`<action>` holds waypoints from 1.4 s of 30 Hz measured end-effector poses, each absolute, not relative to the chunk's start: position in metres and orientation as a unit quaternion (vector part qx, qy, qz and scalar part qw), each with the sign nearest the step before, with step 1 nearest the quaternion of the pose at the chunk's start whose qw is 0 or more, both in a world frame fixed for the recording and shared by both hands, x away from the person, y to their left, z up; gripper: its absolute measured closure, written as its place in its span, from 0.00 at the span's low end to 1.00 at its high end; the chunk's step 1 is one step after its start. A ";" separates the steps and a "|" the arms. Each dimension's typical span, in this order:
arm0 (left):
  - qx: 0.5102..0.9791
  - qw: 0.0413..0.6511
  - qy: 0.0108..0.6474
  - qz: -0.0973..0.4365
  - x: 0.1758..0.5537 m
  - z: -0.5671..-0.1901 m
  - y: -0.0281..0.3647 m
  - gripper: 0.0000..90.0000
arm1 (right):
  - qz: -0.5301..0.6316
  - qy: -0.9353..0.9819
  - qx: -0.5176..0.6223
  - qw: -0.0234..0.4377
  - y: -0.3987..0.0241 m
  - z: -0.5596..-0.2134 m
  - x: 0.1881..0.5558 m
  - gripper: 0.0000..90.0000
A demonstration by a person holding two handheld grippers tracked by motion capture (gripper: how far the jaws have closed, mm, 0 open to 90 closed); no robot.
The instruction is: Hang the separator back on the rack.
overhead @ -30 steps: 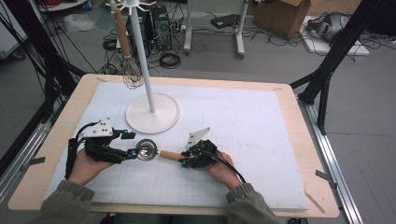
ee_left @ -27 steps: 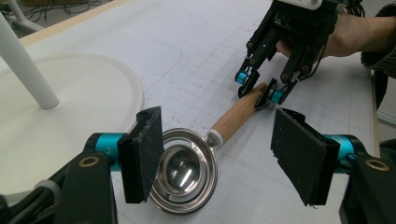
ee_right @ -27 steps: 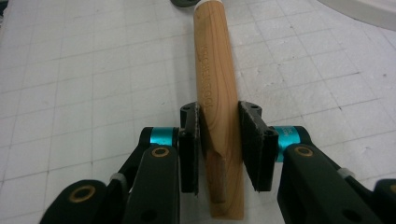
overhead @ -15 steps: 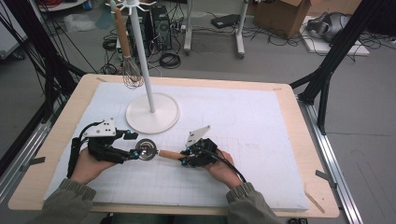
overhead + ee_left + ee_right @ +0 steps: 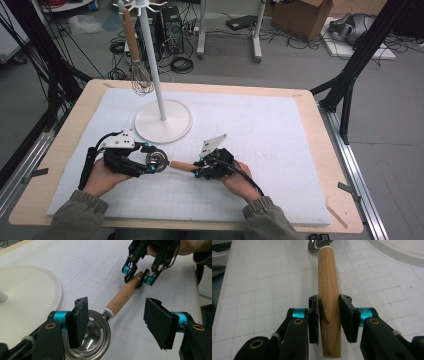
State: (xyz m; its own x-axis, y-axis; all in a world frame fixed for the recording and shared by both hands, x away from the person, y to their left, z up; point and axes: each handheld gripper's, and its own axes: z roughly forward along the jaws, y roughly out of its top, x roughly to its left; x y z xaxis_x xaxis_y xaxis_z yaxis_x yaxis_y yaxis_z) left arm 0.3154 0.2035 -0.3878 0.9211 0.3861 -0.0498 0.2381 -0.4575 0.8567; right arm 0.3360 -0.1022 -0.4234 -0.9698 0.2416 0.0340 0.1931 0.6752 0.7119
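White mat (image 5: pixel 280 150): one strainer (image 5: pixel 156 161) (wooden-handled), one whisk (image 5: pixel 139 75), two grippers.

The person wears olive green sleeves (image 5: pixel 75 216) with ribbed cuffs, and each gripper, the left gripper (image 5: pixel 150 161) and the right gripper (image 5: pixel 196 167), is black with bright blue rollers, brass screw rings, rough black pads (image 5: pixel 159 321), a grey three-cornered plate (image 5: pixel 212 145) and a black cable (image 5: pixel 89 164).

My bench (image 5: pixel 70 145) is pale wood, and a white gridded mat (image 5: pixel 280 150) covers most of its top. The round white base of a stand (image 5: pixel 163 121) sits on the mat toward the far left. The metal strainer (image 5: pixel 157 160) seems to rest on the mat, just beside that base.
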 end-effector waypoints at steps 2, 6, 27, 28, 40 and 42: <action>0.852 0.487 0.180 0.074 0.315 -0.389 0.201 0.43 | 0.385 0.915 0.118 0.034 -0.102 -0.422 0.335 0.79; 0.853 0.484 0.180 0.070 0.316 -0.391 0.196 0.43 | 0.384 0.915 0.117 0.034 -0.102 -0.422 0.333 0.79; 0.860 0.476 0.173 0.067 0.317 -0.393 0.193 0.44 | 0.365 0.924 0.111 0.044 -0.075 -0.441 0.339 0.74; 0.861 0.475 0.172 0.066 0.317 -0.393 0.193 0.44 | 0.364 0.924 0.105 0.048 -0.074 -0.440 0.338 0.76; 0.870 0.460 0.163 0.060 0.316 -0.397 0.187 0.44 | 0.374 0.923 0.085 0.023 -0.077 -0.435 0.337 0.78; 0.873 0.457 0.159 0.057 0.317 -0.398 0.185 0.45 | 0.381 0.920 0.085 0.026 -0.078 -0.432 0.336 0.78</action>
